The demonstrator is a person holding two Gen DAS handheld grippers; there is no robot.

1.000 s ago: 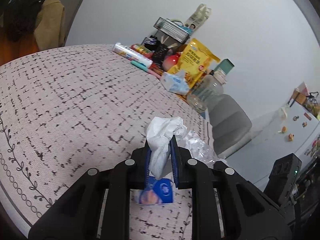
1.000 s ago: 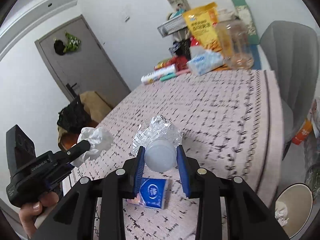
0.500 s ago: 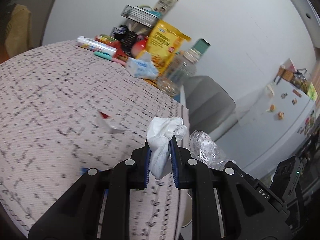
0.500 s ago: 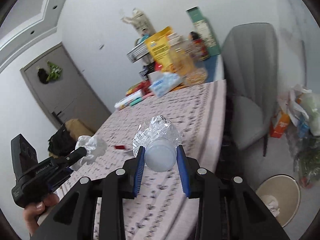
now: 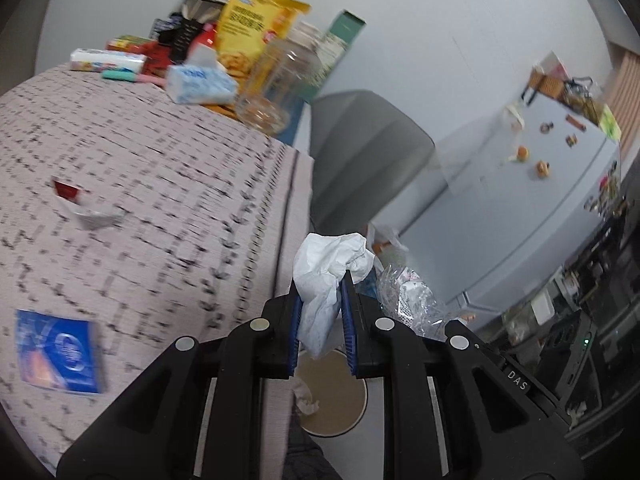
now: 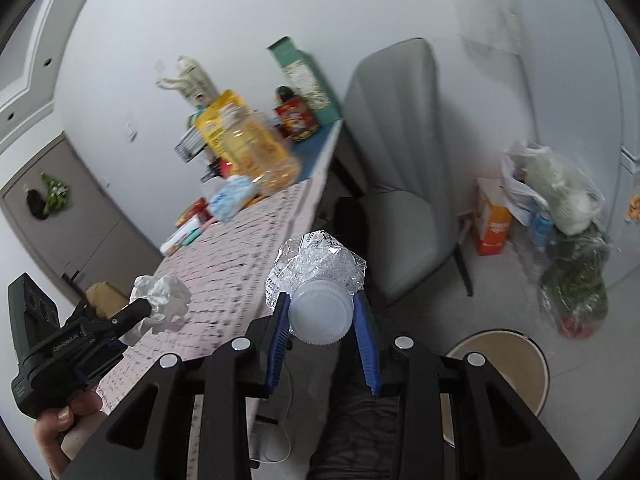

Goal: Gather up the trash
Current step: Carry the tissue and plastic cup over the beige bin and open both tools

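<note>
White letters "DAS" stand on the black body of the right gripper [image 5: 516, 380], seen from the left wrist. The left gripper's black housing [image 6: 66, 342] carries pale lettering, perhaps "GenRobot.AI". Print on the yellow snack bag [image 5: 256, 24] is too blurred to read.
</note>
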